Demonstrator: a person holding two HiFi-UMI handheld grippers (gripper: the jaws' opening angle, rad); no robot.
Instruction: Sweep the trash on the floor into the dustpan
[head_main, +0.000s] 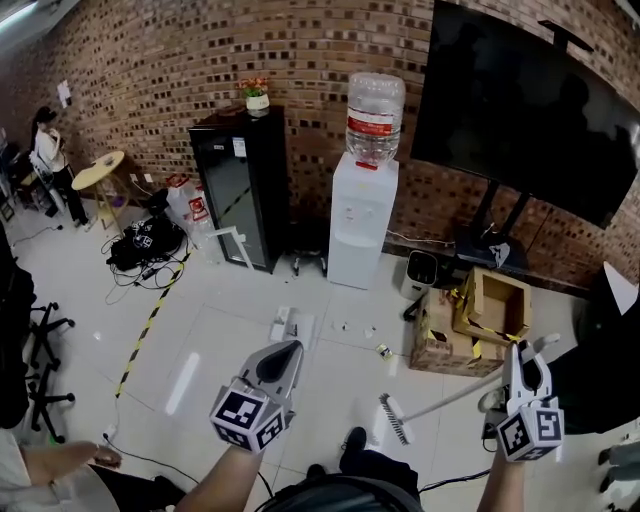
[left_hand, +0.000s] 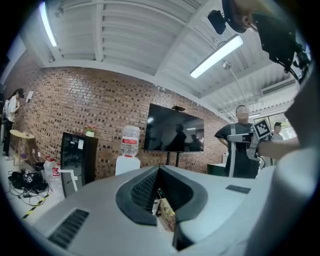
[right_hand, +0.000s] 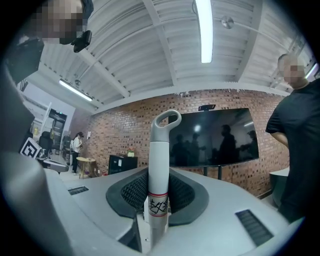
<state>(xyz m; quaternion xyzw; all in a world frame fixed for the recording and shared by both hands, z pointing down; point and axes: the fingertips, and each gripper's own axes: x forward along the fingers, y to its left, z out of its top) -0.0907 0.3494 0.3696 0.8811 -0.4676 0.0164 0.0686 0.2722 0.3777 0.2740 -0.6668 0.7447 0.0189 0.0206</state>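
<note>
The right gripper (head_main: 522, 365) is clenched on the broom (right_hand: 159, 165). Its pads grip the white handle below the loop at the end, just above a red-edged label. In the head view the handle slants down and left from that gripper to the brush head (head_main: 393, 418), which rests on the white floor (head_main: 230, 340) near the person's shoe (head_main: 352, 440).

The left gripper (head_main: 283, 357) has its jaws pressed together with nothing between them. It is held up over the floor, left of the brush head and apart from it.

The trash lies farther out, between the brush head and the water dispenser (head_main: 362, 225). One small piece (head_main: 383, 351) sits just beyond the brush, and two tinier bits (head_main: 345, 327) lie farther still. Left of those bits a white thing (head_main: 291, 325) sits on the floor (too small to tell whether it is the dustpan).

Cardboard boxes (head_main: 470, 320) stand to the right of the trash, below a big dark screen (head_main: 520, 110) against the brick wall. A black cabinet (head_main: 238, 190) stands left of the dispenser. Far left, a person (head_main: 50, 160) stands by a round table (head_main: 100, 175).
</note>
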